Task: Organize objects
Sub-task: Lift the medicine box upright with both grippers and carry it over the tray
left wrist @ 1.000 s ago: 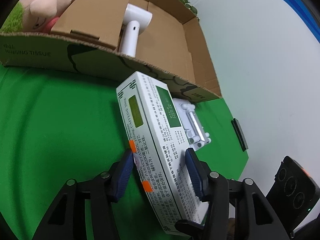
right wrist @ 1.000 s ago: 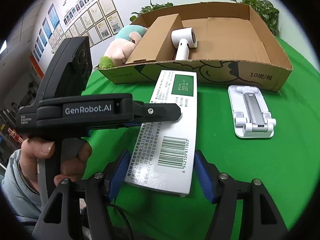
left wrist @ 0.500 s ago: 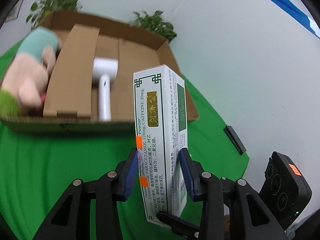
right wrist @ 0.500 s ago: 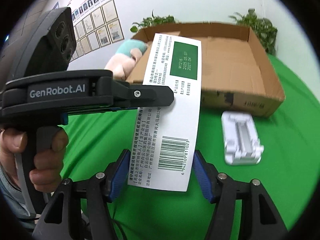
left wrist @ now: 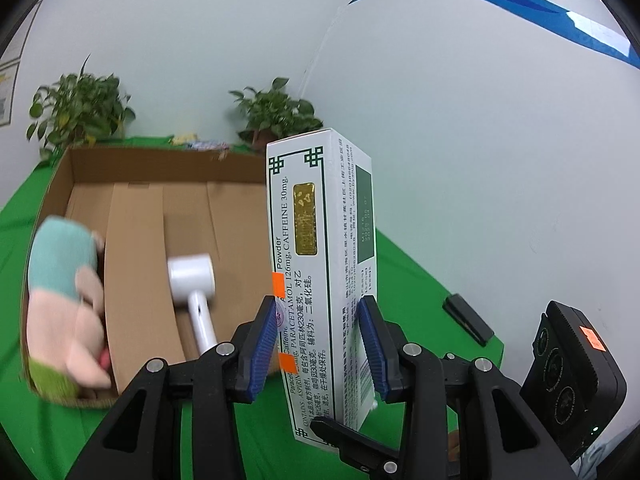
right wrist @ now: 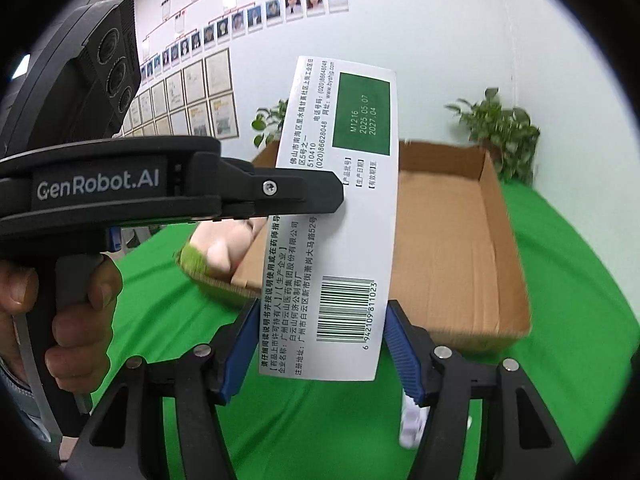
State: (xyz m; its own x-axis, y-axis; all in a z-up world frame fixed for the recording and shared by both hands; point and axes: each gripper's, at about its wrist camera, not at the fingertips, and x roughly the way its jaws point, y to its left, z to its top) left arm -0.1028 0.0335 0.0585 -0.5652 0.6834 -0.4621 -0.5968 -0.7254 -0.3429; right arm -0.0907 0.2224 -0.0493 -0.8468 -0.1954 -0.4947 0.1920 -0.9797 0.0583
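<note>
While the plush toy (left wrist: 64, 308) lies blurred at the far left end of the cardboard box (left wrist: 152, 168), a white hair dryer (left wrist: 192, 284) rests in the same box just left of the left gripper (left wrist: 318, 344); that gripper, its jaws drawn closer a moment ago, is clenched on the medicine box (left wrist: 316, 264), both blue pads pressed flat against the carton's two sides, the carton standing upright and raised clear of the green counter (left wrist: 404, 276); to the right of it a small black object (left wrist: 468, 318) lies on the counter near the wall, and further right sits the black body of the other tool. From the right wrist view, a hand (right wrist: 68, 320) at the far left grips the handle of the left tool, whose upper finger crosses onto the carton's face; the right gripper (right wrist: 320, 344) frames the barcode end of the medicine box (right wrist: 344, 240); its left pad meets the carton's edge, though whether its right pad touches cannot be told; beyond and to the right the cardboard box (right wrist: 504, 240) stands open on the counter (right wrist: 568, 264); a white plastic piece (right wrist: 412, 426) shows below the right pad.
</note>
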